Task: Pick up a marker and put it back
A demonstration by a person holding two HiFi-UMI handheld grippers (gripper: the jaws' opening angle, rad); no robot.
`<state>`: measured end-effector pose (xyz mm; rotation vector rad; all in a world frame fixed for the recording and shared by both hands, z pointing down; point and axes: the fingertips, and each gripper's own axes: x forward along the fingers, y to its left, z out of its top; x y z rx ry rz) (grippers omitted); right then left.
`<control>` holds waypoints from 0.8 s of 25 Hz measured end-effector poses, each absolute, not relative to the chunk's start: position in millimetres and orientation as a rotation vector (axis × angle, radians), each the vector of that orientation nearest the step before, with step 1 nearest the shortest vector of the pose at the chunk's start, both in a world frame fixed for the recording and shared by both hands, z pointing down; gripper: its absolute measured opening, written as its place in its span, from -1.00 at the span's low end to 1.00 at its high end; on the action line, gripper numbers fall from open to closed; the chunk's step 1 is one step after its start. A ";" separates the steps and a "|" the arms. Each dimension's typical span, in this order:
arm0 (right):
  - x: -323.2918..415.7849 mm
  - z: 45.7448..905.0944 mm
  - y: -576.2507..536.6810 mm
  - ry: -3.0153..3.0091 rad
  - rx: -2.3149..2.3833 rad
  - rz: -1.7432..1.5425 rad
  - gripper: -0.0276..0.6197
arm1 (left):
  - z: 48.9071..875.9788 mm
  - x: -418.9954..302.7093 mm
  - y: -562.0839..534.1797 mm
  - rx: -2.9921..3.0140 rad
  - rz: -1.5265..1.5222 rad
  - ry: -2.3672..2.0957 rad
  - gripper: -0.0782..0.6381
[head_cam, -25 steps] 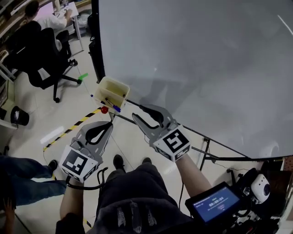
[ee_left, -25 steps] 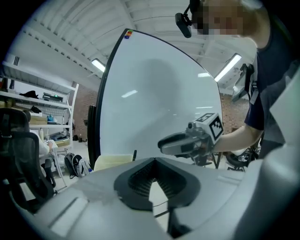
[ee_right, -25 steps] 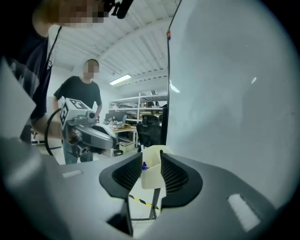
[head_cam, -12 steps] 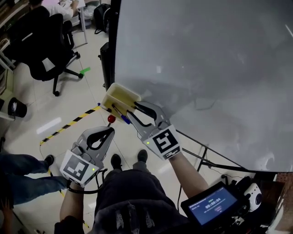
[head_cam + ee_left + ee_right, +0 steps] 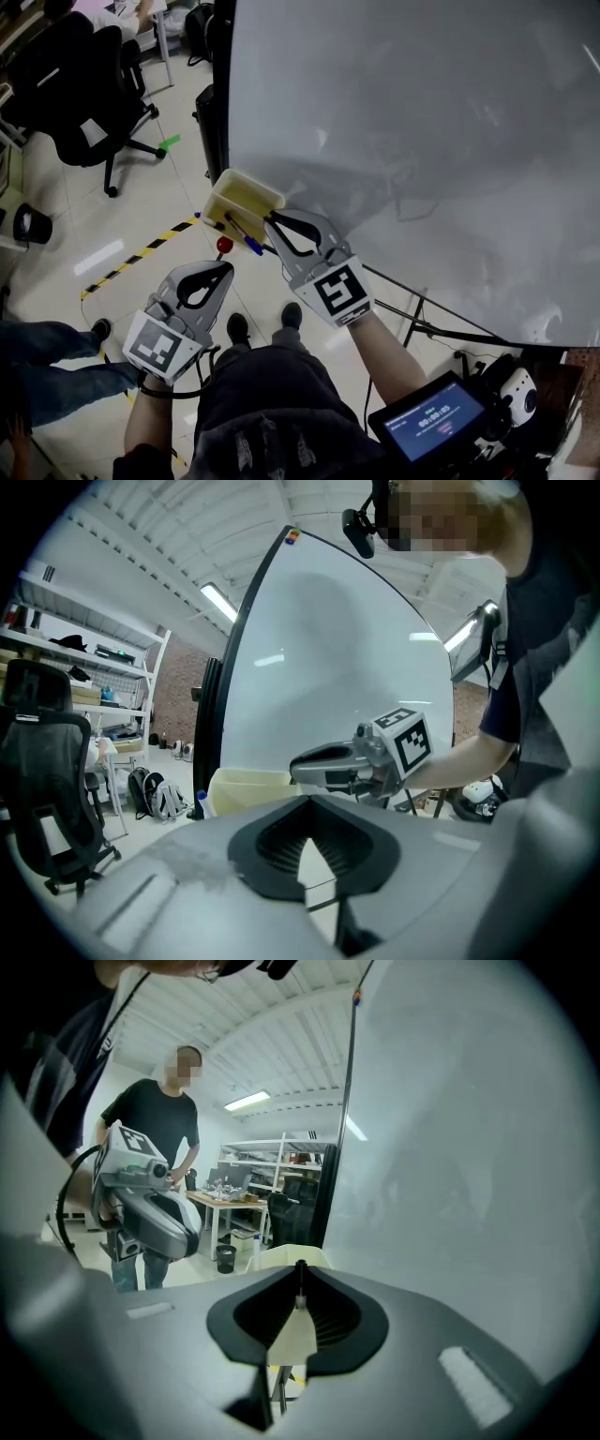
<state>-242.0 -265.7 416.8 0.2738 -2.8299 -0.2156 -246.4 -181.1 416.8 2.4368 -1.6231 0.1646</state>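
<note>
My right gripper (image 5: 270,221) just squeezed in, pinching marker (image 5: 300,1277) only at tips. I worry: weak hold, marker slips, falls outside tray (image 5: 251,184). Left gripper (image 5: 228,268) closed, empty.

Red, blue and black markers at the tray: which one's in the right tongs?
The black-capped marker: the right tongs have just closed on it. The red-capped marker and blue-capped marker stick out of the tray, ungripped.
</note>
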 end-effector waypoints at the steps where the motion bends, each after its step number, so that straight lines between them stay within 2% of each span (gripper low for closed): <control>1: -242.6 414.4 -265.5 -2.836 0.275 -0.216 -0.80 | 417.1 -246.3 -180.8 2.434 0.164 -1.622 -0.76; 20: -237.2 366.4 -278.0 -2.905 0.334 -0.291 -0.82 | 406.3 -247.8 -182.0 2.481 0.132 -1.618 -0.76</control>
